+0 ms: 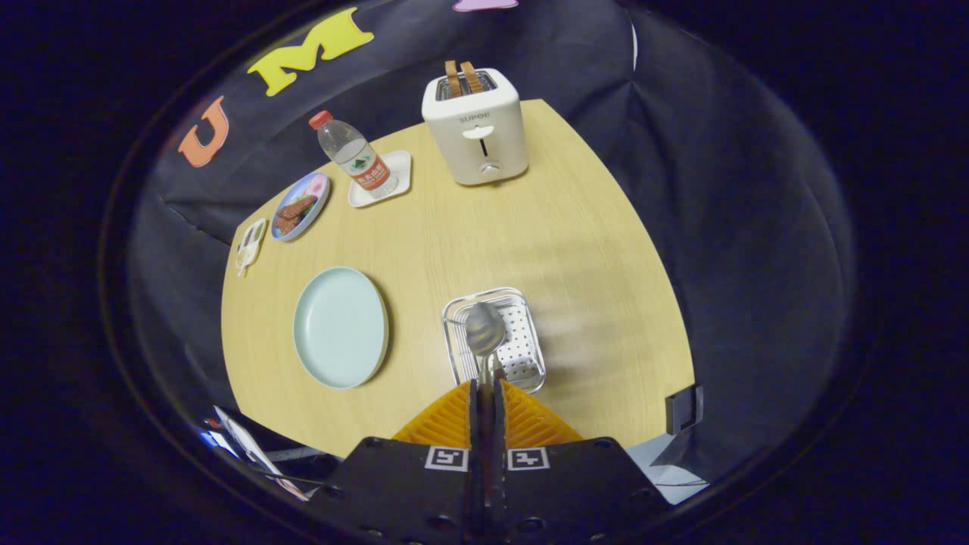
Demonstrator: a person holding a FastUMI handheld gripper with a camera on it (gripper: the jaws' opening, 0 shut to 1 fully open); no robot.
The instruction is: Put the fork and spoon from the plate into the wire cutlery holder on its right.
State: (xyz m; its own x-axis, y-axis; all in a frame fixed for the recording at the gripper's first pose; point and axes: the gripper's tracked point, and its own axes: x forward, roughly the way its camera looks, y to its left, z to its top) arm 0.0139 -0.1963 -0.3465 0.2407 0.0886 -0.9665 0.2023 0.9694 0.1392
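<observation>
My gripper (485, 387) is shut on the handle of a metal spoon (484, 328). The spoon's bowl points forward and hangs over the wire cutlery holder (534, 342), which stands on the wooden table just ahead of the fingers. To the left of the holder lies a pale green plate (341, 327) with nothing on it. A thin metal piece shows along the holder's left inner side; I cannot tell whether it is the fork.
Beyond the holder, at the table's far edge, stands a white toaster (475, 132) with two bread slices in it. A water bottle (352, 155) stands on a small white tray (395, 179). A patterned plate of food (300, 206) and a small white dish (250, 244) lie at far left.
</observation>
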